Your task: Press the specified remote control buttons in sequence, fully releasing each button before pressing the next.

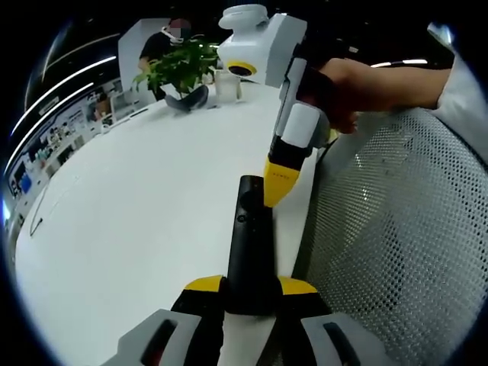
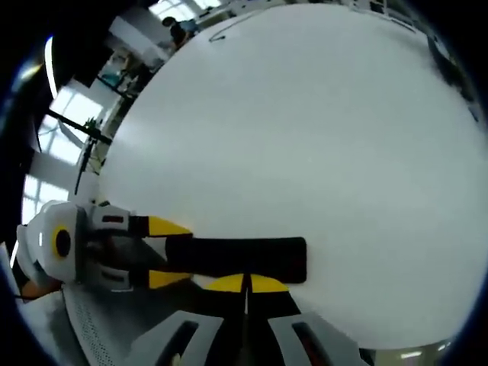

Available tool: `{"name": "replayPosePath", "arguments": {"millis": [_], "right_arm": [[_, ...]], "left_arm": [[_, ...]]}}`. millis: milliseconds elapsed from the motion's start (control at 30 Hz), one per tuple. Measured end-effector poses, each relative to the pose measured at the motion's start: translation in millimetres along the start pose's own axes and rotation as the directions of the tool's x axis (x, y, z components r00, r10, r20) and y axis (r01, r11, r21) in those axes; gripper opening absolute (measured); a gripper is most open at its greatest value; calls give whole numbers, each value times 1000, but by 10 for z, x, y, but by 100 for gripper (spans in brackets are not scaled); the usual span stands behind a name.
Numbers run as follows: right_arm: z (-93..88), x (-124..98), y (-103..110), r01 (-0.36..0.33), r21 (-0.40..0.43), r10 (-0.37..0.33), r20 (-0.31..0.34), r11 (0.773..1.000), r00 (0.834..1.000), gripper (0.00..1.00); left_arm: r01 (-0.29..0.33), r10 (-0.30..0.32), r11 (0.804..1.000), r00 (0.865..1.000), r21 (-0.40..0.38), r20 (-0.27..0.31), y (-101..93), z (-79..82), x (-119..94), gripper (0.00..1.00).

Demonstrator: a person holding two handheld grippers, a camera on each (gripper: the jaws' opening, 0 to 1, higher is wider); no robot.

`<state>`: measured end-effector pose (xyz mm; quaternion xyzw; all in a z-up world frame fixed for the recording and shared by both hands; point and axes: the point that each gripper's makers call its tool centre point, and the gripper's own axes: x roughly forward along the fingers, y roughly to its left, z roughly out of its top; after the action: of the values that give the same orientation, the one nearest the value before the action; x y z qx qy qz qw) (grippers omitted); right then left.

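Note:
A long black remote control (image 1: 250, 244) is held just above the white table (image 1: 130, 221) near its right edge, with my left gripper (image 1: 252, 287) shut on its near end. My right gripper (image 1: 279, 187) reaches down from the upper right, and its closed yellow tip touches the remote's far end at the right side. In the right gripper view the remote (image 2: 244, 258) lies crosswise. The left gripper (image 2: 171, 253) clamps it from the left, and my right gripper (image 2: 245, 284) sits shut with its tips against the remote's near edge.
A potted green plant (image 1: 179, 67) and a white cup (image 1: 227, 84) stand at the table's far end. A grey mesh chair back (image 1: 396, 236) rises right of the table edge. A person's hand (image 1: 347, 84) holds the right gripper.

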<state>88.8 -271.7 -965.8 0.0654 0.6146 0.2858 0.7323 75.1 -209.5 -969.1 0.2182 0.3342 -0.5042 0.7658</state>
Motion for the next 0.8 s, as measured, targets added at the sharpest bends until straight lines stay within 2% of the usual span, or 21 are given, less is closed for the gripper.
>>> {"name": "replayPosePath", "arguments": {"millis": [433, 800], "right_arm": [[19, -9, 20, 18, -19, -19, -7, 1000, 1000, 0], [118, -35, -2, 42, -60, -39, 42, 997, 998, 0]], "left_arm": [[5, -5, 1000, 1000, 14, -1, 5, -5, -4, 24], [18, -18, 1000, 1000, 22, 5, -19, 10, 0, 24]]}}
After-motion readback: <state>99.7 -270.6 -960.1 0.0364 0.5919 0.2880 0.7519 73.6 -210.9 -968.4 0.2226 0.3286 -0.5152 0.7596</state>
